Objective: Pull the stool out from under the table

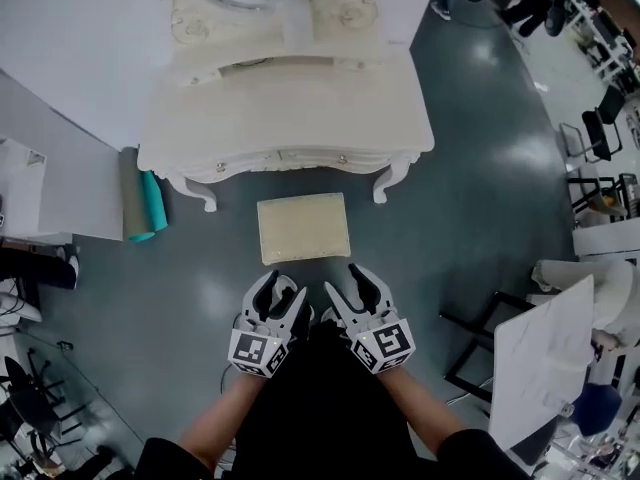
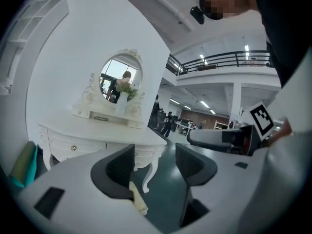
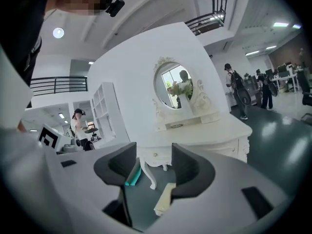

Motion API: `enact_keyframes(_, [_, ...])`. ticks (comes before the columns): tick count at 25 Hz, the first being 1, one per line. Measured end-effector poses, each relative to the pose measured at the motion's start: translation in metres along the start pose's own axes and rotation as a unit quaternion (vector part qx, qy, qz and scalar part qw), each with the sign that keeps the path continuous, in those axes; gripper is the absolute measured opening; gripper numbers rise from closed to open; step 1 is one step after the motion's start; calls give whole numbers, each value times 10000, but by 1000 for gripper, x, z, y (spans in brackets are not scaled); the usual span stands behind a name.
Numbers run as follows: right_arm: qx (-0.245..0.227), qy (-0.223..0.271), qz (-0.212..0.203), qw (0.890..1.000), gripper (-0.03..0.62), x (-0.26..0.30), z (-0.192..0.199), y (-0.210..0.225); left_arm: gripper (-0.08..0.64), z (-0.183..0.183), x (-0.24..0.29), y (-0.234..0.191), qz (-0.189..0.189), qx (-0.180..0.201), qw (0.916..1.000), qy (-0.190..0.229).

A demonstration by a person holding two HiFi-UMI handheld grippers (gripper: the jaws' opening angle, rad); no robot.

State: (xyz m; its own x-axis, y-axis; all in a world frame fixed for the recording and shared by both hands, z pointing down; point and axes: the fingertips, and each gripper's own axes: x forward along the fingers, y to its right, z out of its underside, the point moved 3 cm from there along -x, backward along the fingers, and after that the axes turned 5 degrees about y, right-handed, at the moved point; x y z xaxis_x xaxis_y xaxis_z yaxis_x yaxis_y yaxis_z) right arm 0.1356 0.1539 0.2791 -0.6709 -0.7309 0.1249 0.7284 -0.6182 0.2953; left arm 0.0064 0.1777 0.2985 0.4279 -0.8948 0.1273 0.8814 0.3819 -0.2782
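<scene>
The stool [image 1: 303, 228], with a cream square seat, stands on the dark floor just in front of the white dressing table [image 1: 300, 108], clear of its legs. Both grippers are held up close to the person's body, short of the stool and not touching it. My left gripper [image 1: 282, 290] is open with nothing between its jaws. My right gripper [image 1: 348, 286] beside it is open and empty too. In the left gripper view the left gripper [image 2: 153, 167] points at the table [image 2: 97, 130], with the stool's edge [image 2: 138, 199] low between the jaws. The right gripper [image 3: 153, 167] shows the stool [image 3: 163, 199] likewise.
Rolled teal and olive mats [image 1: 145, 208] lean by the table's left leg. An oval mirror [image 3: 175, 87] and flowers stand on the table. A white board [image 1: 540, 358] and black chairs [image 1: 600, 133] stand at the right. White shelving [image 1: 40, 188] is on the left.
</scene>
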Motion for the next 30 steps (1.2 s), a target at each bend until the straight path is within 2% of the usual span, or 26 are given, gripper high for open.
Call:
enact_keyframes(3, [-276, 16, 72, 9996, 191, -14, -27, -11, 251, -27, -10, 11, 31, -69, 9999, 112])
enact_keyframes(7, [-658, 209, 54, 9976, 136, -26, -68, -23, 178, -65, -16, 32, 336, 194, 9986, 354])
enact_keyframes(10, [-613, 456, -24, 9971, 110, -30, -88, -31, 64, -86, -24, 44, 459, 341, 9972, 489])
enact_keyframes(13, [-589, 592, -59, 9965, 99, -35, -98, -34, 21, -99, -30, 52, 315, 479, 9964, 630])
enact_keyframes(17, [-686, 646, -84, 9955, 31, -36, -105, -38, 14, -105, -33, 53, 314, 592, 9959, 612])
enact_keyframes(20, [-819, 635, -116, 9945, 26, -38, -110, -40, 14, -108, -34, 55, 311, 723, 9949, 629])
enact_keyframes(26, [-1259, 762, 26, 9891, 23, -52, -125, -42, 14, -119, -34, 71, 207, 750, 9946, 693])
enact_keyframes(30, [-1300, 836, 101, 9879, 18, -56, -130, -43, 14, -128, -31, 83, 179, 752, 9943, 730])
